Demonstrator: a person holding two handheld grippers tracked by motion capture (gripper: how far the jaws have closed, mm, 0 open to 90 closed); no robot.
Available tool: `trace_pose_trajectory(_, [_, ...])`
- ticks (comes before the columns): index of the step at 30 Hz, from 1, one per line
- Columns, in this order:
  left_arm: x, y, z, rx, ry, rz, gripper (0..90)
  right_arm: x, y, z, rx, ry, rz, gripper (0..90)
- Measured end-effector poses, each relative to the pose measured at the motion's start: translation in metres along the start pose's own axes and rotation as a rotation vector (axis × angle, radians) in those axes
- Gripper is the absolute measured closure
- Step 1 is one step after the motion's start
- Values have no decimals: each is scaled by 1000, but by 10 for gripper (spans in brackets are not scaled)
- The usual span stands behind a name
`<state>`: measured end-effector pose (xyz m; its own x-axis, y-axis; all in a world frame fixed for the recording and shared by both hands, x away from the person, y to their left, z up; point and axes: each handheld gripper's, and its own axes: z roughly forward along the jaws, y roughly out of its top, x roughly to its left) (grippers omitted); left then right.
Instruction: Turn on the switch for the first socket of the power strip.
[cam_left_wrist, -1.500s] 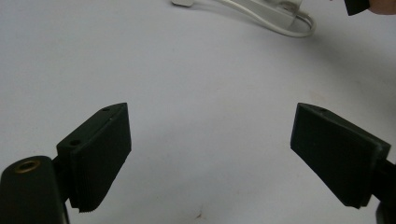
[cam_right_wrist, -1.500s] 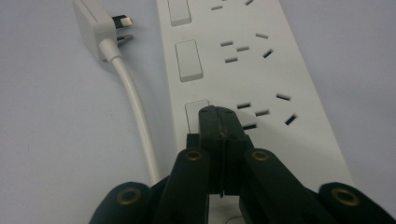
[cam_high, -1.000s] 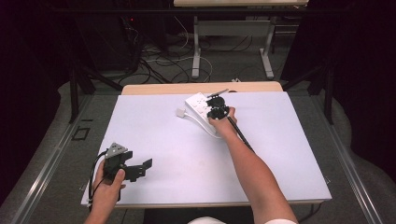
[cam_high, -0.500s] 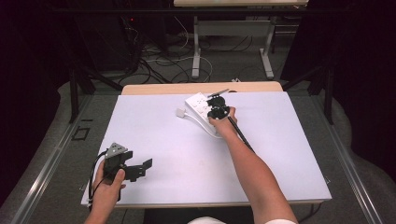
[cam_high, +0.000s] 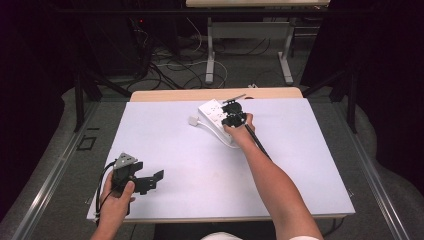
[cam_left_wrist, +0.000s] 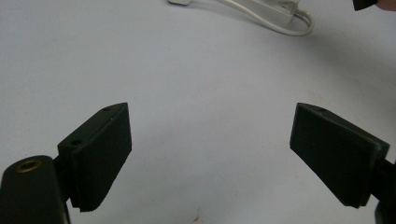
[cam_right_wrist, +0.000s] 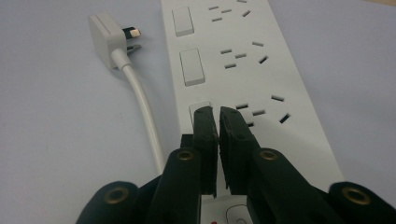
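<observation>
- Power strip (cam_right_wrist: 243, 70), white, lies at the far middle of the white table (cam_high: 310, 165), its plug (cam_right_wrist: 108, 38) and cord (cam_right_wrist: 144, 116) beside it.
- We see our right gripper (cam_right_wrist: 218, 114) with its jaws pressed together, empty, tips on the strip at a rocker switch (cam_right_wrist: 200, 108).
- We hold our left gripper (cam_left_wrist: 210, 154) near the table's front left corner, jaws spread wide over bare tabletop.
</observation>
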<state>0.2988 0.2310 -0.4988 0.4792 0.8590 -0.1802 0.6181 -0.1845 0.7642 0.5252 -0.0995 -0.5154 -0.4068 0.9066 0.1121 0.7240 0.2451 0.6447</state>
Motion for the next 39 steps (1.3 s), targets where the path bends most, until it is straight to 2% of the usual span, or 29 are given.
trace_pose_trajectory(2, [0,0,0,-1,-2,-6,127,1,0,-1,-10,15,0,846])
trace_pose_trajectory(10, [0,-1,0,3,-1,-4,127,3,0,-9,-8,19,-35,802])
trace_pose_trajectory(14, [0,-1,0,-11,10,0,128,5,0,-13,-15,34,-28,774])
trace_pose_trajectory(15, [0,-1,1,-16,14,-1,127,4,-1,-14,-14,32,-40,768])
trace_pose_trajectory(17, [0,0,-1,0,4,2,128,3,-3,-16,-13,40,-41,757])
trace_pose_trajectory(22, [0,-1,0,-2,3,-6,128,2,-6,-18,-17,49,-31,724])
trace_pose_trajectory(28, [0,-1,0,-11,7,-5,129,-5,-11,-24,-29,60,-25,651])
trace_pose_trajectory(34, [1,-1,0,4,2,1,129,-11,-16,-27,-15,57,-8,595])
trace_pose_trajectory(36, [1,-1,0,5,3,1,130,-15,-19,-29,-24,52,-25,575])
trace_pose_trajectory(39, [1,-1,0,1,5,0,130,-18,-20,-31,-28,48,-15,543])
